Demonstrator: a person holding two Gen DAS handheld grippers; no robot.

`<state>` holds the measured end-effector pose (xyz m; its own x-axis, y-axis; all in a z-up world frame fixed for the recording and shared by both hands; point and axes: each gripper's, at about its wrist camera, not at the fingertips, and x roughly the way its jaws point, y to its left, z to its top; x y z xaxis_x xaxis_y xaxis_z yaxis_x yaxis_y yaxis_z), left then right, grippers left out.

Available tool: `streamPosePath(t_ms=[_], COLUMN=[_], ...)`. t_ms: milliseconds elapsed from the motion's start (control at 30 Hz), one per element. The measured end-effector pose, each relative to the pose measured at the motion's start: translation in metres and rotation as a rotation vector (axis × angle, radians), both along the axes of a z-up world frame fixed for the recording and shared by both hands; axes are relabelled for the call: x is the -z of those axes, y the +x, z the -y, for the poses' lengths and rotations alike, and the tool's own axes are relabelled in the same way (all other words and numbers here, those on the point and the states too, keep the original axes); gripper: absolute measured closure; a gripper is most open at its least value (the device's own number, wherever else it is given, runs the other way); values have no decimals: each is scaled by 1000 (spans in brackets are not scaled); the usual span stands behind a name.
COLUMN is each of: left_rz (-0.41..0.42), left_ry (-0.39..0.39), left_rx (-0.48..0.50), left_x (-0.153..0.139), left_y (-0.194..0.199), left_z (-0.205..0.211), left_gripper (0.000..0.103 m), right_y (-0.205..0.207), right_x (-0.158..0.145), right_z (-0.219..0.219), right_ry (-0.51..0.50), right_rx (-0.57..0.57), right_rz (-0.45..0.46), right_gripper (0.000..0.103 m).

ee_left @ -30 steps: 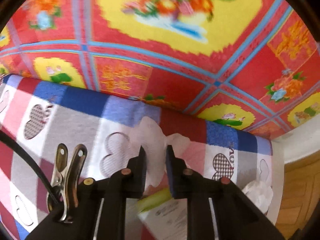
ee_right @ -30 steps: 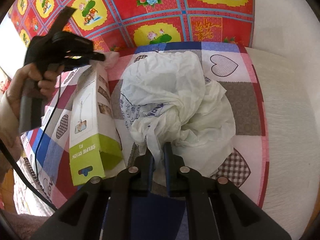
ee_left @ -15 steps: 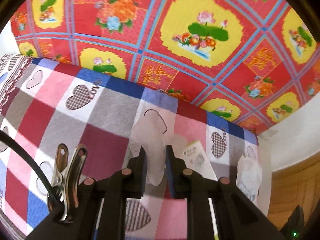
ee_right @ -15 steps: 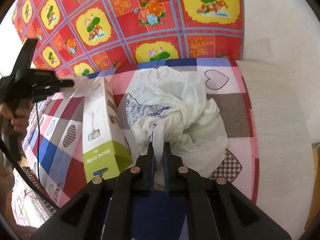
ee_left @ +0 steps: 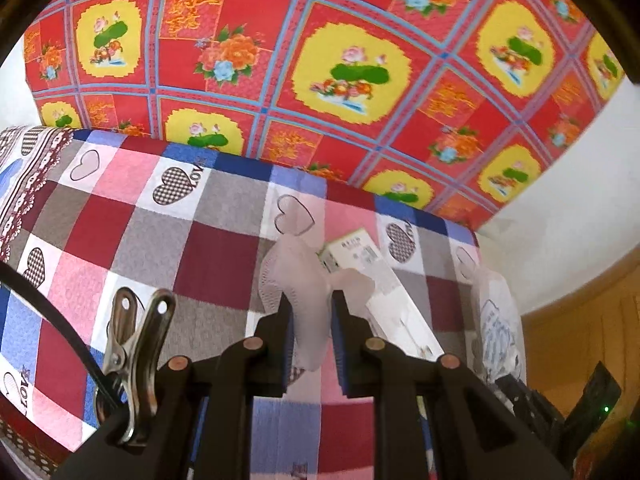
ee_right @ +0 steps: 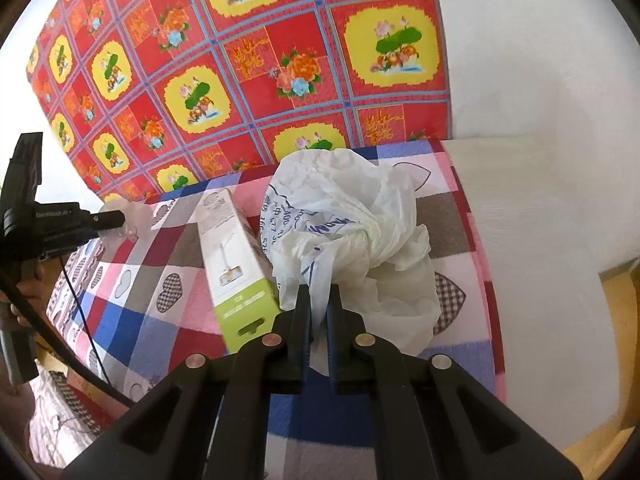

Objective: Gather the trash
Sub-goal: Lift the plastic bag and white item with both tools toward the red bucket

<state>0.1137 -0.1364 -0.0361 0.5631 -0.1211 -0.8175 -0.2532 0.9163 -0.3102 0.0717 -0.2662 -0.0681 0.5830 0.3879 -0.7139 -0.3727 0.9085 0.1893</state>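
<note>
The left gripper [ee_left: 311, 312] pinches a tissue [ee_left: 298, 280] above the checked cloth [ee_left: 168, 240]. The right gripper [ee_right: 318, 308] is clamped on the crumpled bag [ee_right: 360, 220], contents hidden, beside the box [ee_right: 236, 264].

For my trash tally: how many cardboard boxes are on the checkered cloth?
1. The white-and-green cardboard box lies between the left gripper and the white plastic bag; others may be hidden.

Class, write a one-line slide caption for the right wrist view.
Right tool pinches a white plastic bag beside a long box on the checked cloth.
</note>
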Motion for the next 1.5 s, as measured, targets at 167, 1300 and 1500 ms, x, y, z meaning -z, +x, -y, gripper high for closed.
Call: streamPosePath(t_ms=[167, 1300, 1500], left_rz=[11, 36, 28], left_ry=[4, 28, 26], left_rx=[68, 683, 784], left_x=[-7, -27, -24], left_y=[-11, -92, -111], left_z=[8, 136, 170], left_gripper=[86, 86, 86], right_y=[-26, -238, -269], right_x=[-12, -15, -8], right_z=[-1, 7, 37], right_ry=[21, 53, 47], right_rx=[58, 389, 462], right_rz=[29, 86, 80], right_gripper=[96, 96, 96])
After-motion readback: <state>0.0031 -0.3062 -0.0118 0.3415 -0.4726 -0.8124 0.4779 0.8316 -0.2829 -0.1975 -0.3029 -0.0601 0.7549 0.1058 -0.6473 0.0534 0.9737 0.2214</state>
